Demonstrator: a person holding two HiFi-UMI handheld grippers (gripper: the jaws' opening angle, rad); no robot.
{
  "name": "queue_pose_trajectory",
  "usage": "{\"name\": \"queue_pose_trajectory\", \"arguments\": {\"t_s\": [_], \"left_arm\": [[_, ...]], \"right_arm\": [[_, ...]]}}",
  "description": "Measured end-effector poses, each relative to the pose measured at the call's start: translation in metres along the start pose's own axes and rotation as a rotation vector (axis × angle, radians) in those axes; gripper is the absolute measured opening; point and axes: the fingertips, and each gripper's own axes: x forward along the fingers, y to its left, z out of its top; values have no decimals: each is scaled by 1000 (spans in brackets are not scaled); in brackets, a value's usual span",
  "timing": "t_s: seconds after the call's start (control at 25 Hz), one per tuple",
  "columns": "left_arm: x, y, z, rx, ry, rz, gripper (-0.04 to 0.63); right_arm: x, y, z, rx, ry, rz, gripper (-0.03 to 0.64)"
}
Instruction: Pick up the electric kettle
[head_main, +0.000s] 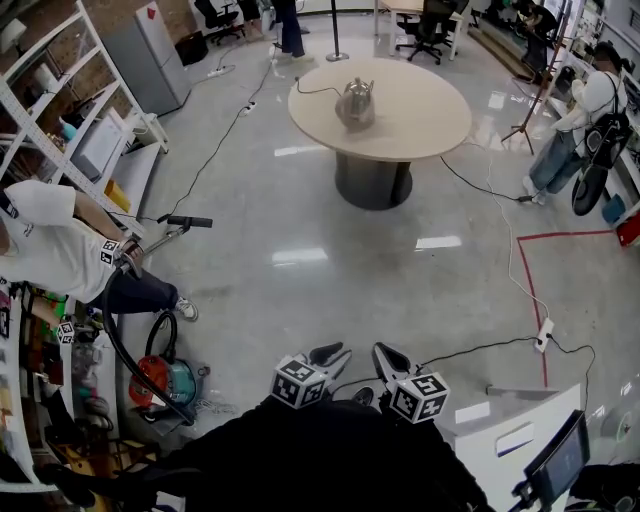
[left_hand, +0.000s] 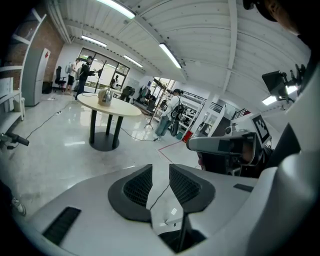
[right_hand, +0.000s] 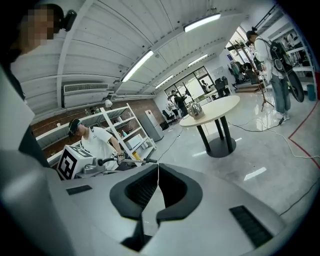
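Head view: the shiny metal electric kettle (head_main: 355, 103) stands upright on the round beige counter (head_main: 430, 115), far across the glossy grey floor (head_main: 300, 200) from both grippers. The left gripper (head_main: 336, 352) and the right gripper (head_main: 384, 352) hang side by side at the bottom edge, just above the person's dark clothing. In the left gripper view the jaws stand slightly apart, with only floor showing in the narrow gap, and the kettle is small on the counter, up and to the left. In the right gripper view the jaw tips meet with nothing between them, and the kettle sits far ahead, upper right
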Motion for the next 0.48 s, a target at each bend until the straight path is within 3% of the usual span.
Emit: {"name": "queue_pose_trajectory", "arguments": {"t_s": [0.2,0.48], "left_arm": [[12,-20,-8,-18,8,12,118],[17,-10,-7,-54,10,45,118]], "right_arm": [[-17,-20,2,1,-8,-22,15],[-12,-32,7,-4,-9,-30,15]]}}
